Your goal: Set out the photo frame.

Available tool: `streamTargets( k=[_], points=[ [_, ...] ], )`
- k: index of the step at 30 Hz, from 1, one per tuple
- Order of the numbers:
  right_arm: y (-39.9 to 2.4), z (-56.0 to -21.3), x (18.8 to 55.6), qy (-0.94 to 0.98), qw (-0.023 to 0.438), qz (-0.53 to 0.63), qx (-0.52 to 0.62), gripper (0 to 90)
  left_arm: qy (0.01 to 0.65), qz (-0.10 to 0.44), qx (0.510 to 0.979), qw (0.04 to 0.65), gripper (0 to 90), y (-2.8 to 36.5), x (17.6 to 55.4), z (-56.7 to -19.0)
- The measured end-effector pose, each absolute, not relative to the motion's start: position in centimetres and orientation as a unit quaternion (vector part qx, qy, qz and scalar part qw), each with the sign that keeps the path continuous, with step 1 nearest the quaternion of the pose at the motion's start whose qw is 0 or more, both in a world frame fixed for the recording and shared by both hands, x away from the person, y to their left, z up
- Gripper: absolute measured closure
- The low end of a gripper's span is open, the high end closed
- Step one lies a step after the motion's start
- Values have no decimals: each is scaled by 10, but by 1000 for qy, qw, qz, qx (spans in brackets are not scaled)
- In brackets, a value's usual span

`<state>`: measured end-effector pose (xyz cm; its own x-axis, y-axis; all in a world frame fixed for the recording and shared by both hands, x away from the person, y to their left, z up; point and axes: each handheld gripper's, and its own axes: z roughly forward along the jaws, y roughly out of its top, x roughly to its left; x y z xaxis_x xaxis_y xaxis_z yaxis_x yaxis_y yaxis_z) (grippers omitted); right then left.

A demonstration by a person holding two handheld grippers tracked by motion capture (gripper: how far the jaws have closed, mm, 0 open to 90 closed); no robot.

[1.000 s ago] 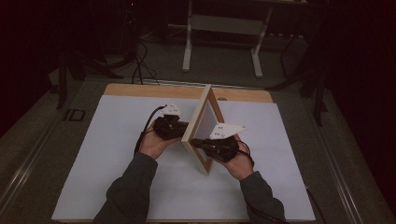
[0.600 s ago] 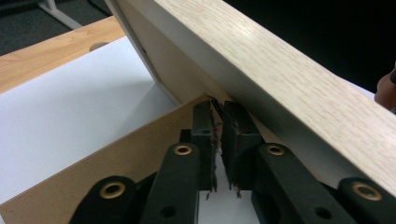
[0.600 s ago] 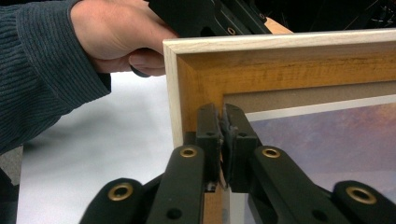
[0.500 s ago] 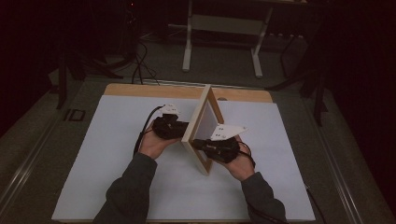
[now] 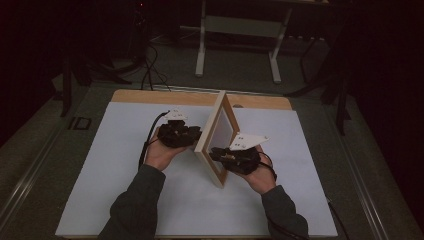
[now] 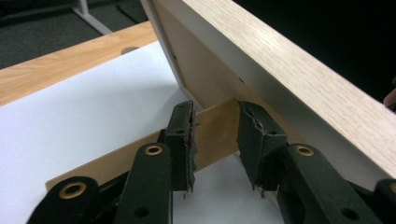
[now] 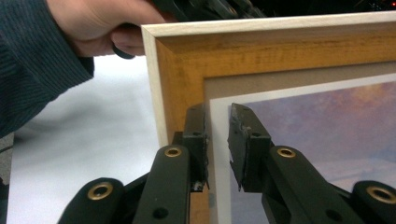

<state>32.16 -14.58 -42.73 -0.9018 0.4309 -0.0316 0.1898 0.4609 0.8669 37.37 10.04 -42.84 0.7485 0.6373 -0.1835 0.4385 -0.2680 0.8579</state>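
The left gripper [image 6: 215, 140] has just been opening, its jaws loose around the wooden stand strip [image 6: 215, 133] behind the picture frame [image 5: 216, 135]. The right gripper [image 7: 217, 140], also opening, faces the frame's front. The frame stands upright between them.

Upright picture frame [image 5: 216, 137] between tongs

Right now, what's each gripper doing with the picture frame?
Left gripper: open, fingers just been opening, astride the frame's back stand, not pressing.
Right gripper: open, just been opening, facing the picture frame, nothing held.
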Motion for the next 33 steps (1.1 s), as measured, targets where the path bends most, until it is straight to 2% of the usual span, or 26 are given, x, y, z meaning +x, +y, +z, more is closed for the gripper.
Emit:
streamTargets(
  k=[16,24,33],
  points=[
    [-162,-436,325,844,128,477,210,684,367,121,770,507,610,117,365,-414],
    [-170,-442,325,844,130,470,222,665,386,131,757,511,500,121,359,-407],
    [-179,-446,326,843,129,467,233,657,395,121,743,527,483,124,353,-399]
  ],
)
